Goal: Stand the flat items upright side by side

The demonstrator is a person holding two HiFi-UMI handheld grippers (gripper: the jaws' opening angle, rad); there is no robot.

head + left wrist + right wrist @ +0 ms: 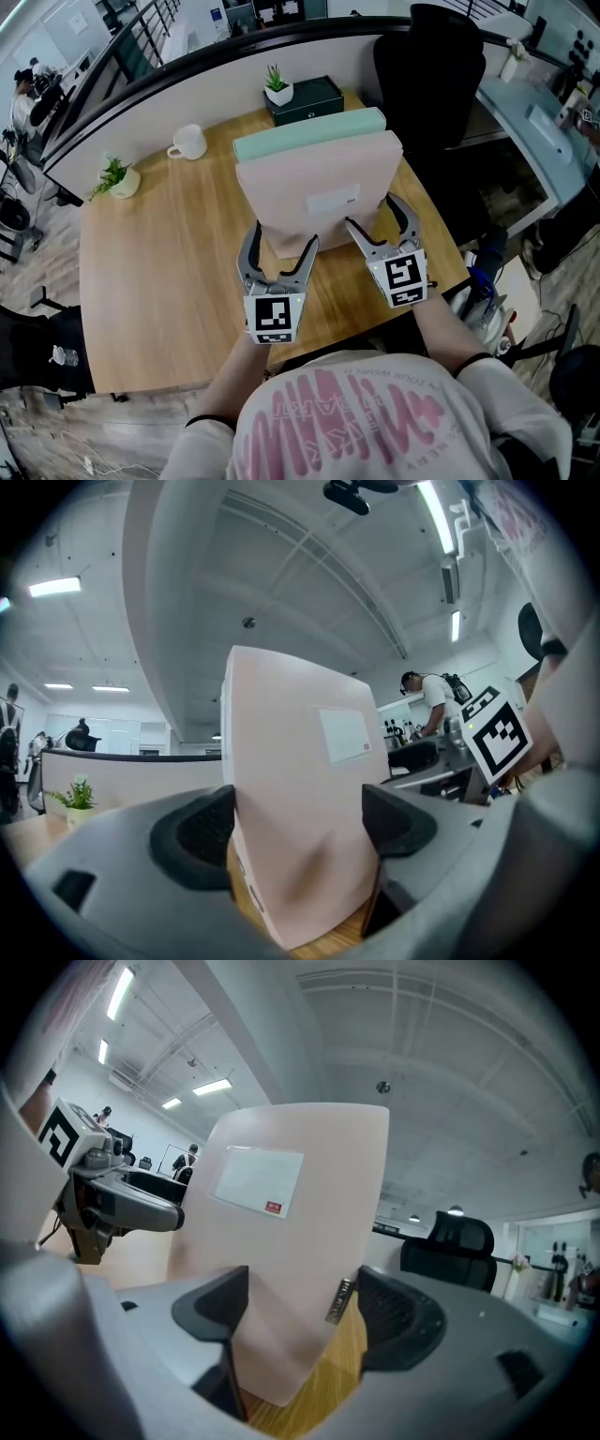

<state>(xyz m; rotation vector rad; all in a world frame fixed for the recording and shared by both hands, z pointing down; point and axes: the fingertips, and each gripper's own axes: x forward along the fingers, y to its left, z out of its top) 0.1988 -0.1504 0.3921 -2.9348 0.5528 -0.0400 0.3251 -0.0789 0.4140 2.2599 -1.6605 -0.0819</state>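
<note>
Grips the pink box (pixel 319 183) at its near left bottom corner with the left gripper (pixel 283 239), and in the left gripper view (pixel 295 832) shows both pads pressed against the box (pixel 300 789), one on the narrow side and one on the broad labelled face. Straddles the near right bottom corner with the right gripper (pixel 373 214), jaws spread wide; in the right gripper view (pixel 305 1312) sets one pad close against the labelled face (pixel 291 1241) and leaves the other clear of the box, with bare wood showing in the gap. Stands the pink box upright on the wooden table (pixel 159 272), near the middle, white label facing the person. Backs it with a green box (pixel 309 131), also upright, directly behind and face to face, seemingly touching. Places a black case (pixel 314 98) with a small potted plant (pixel 277 86) on it beyond the green box, at the far edge. Puts a white mug (pixel 189 142) and a second potted plant (pixel 117 178) toward the far left of the table, well apart from the boxes. Shows a black chair (pixel 427 66) past the far right corner.
</note>
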